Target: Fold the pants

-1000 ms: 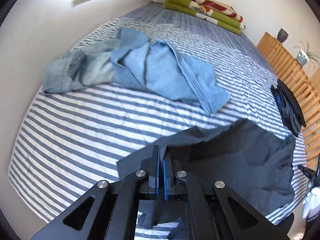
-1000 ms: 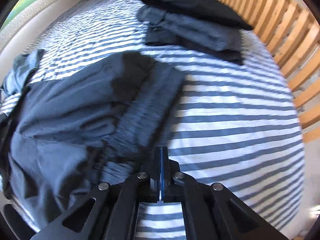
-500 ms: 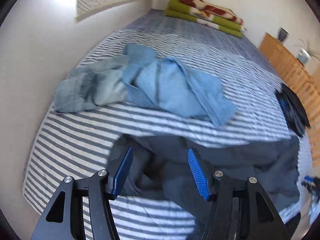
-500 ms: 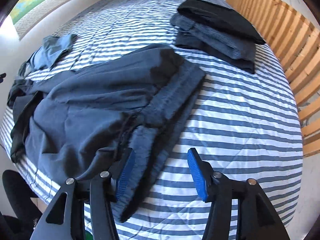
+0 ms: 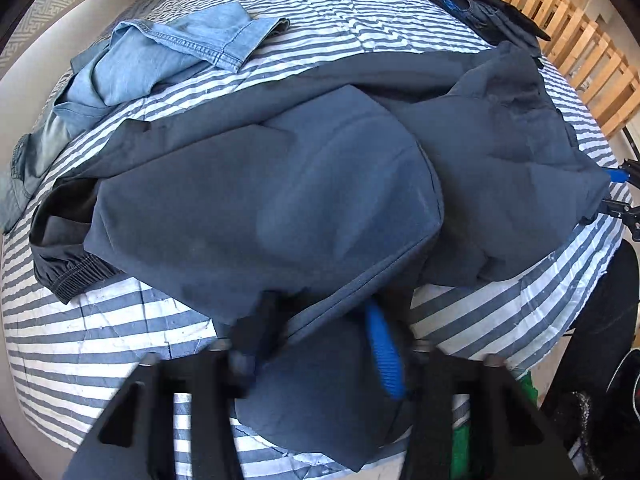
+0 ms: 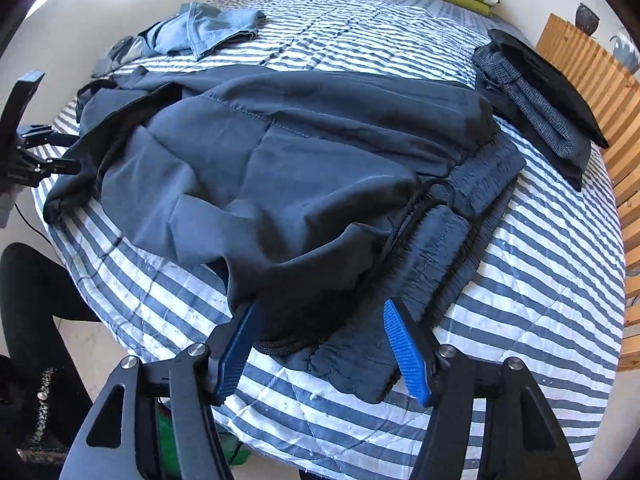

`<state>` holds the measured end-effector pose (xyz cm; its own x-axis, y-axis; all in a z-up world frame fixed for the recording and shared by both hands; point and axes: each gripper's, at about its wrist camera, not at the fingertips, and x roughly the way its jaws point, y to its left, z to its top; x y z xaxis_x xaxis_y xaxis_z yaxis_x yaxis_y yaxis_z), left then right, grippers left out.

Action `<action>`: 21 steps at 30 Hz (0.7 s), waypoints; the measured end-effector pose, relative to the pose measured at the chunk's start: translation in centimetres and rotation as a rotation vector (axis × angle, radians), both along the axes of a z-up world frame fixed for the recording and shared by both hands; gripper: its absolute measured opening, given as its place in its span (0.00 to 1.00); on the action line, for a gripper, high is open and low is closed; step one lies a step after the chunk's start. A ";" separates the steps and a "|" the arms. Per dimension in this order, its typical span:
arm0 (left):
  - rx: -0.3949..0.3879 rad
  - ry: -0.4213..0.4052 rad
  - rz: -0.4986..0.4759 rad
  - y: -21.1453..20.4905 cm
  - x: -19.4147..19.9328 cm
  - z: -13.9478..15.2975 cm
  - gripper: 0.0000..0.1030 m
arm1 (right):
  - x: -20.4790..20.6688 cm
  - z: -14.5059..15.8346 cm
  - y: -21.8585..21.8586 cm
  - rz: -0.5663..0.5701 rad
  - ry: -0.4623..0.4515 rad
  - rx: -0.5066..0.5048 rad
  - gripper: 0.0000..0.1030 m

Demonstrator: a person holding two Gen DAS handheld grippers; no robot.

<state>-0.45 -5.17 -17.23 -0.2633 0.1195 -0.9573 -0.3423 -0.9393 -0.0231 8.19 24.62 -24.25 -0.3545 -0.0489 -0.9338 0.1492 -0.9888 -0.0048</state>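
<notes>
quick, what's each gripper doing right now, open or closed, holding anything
Left gripper: open, fingers straddling a fold of the dark pants, not clamped.
Right gripper: open around the pants' waistband edge, gripping nothing.

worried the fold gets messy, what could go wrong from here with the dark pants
1. The dark pants lie bunched, so closing now may pinch several layers.
2. The drawstring trails loose by the right gripper and could snag.
3. Fabric drapes over the left gripper near the bed edge and may slide off.

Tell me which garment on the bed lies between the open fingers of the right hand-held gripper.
The dark navy pants, at their elastic waistband; the light blue denim and folded dark pile lie farther back.
</notes>
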 end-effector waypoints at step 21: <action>-0.230 0.306 0.624 -27.9 2.7 13.0 0.02 | 2.8 6.1 2.9 -0.175 0.154 0.262 0.02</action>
<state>2.24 -33.08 -4.21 -0.4764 -0.3355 -0.8127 0.2984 -0.9312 0.2095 10.97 27.50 -18.15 -0.4738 0.2592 -0.8416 -0.0442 -0.9615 -0.2713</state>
